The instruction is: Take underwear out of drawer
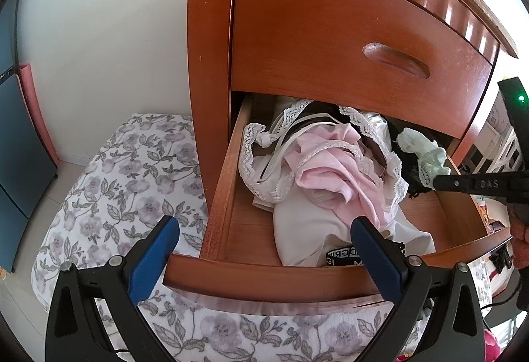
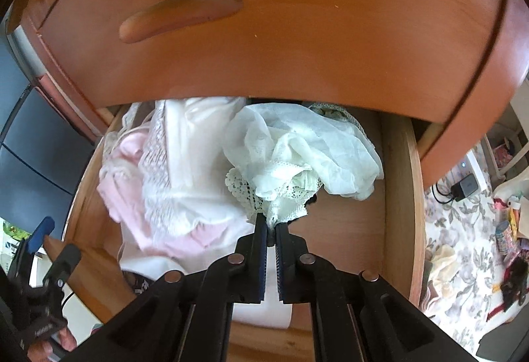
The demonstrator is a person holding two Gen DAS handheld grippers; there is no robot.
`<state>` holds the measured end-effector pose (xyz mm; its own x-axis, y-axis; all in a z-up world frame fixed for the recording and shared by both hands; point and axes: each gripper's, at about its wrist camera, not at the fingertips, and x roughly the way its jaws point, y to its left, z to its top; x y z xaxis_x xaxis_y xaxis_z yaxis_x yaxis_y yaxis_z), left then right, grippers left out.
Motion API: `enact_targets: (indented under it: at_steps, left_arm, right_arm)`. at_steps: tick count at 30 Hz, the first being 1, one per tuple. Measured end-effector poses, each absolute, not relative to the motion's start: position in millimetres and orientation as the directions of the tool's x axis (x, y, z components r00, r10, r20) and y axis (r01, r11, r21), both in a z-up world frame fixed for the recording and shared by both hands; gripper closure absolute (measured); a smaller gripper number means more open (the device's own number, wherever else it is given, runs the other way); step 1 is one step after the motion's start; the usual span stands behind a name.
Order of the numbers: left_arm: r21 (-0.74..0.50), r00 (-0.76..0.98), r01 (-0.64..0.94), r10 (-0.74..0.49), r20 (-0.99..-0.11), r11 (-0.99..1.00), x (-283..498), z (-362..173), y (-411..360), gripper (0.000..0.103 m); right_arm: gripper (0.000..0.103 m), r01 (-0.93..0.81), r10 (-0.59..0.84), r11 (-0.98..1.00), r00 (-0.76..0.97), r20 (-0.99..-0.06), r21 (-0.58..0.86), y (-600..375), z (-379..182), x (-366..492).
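**Snag risk at the drawer mouth**

Open drawer (image 1: 228, 183) heaped with a tangle of underwear, pink and white lace. Above it, closed upper drawer front (image 2: 297, 31), low enough to catch rising cloth. Pale green lace underwear (image 2: 297, 160) pinched by clenched right gripper (image 2: 270, 228), possibly only at the hem: slip likely. Left gripper (image 1: 264, 249) spread wide, empty, near drawer's front edge
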<state>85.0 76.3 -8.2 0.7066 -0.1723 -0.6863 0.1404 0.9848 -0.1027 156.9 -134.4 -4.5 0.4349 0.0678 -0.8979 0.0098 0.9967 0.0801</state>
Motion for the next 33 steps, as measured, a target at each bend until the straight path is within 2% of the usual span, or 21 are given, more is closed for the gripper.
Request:
enact_targets:
  at_steps: [13, 22, 33]
  left_arm:
    - [-0.116, 0.711, 0.140, -0.182, -0.679, 0.983, 84.2, -3.0, 76.3, 0.000]
    - [-0.117, 0.740, 0.204, -0.232, -0.632, 0.972, 82.5, 21.8, 62.5, 0.000]
    - [-0.041, 0.740, 0.255, -0.222, -0.634, 0.966, 105.7, 41.9, 29.5, 0.000]
  right_arm:
    - [0.099, 0.007, 0.114, 0.990, 0.531, -0.840, 0.139, -150.5, 24.3, 112.8]
    - [0.099, -0.005, 0.133, 0.987, 0.578, -0.805, 0.159, -156.0, 24.1, 108.7]
    - [0.098, -0.030, 0.199, 0.975, 0.560, -0.804, 0.221, -166.1, 14.1, 121.1]
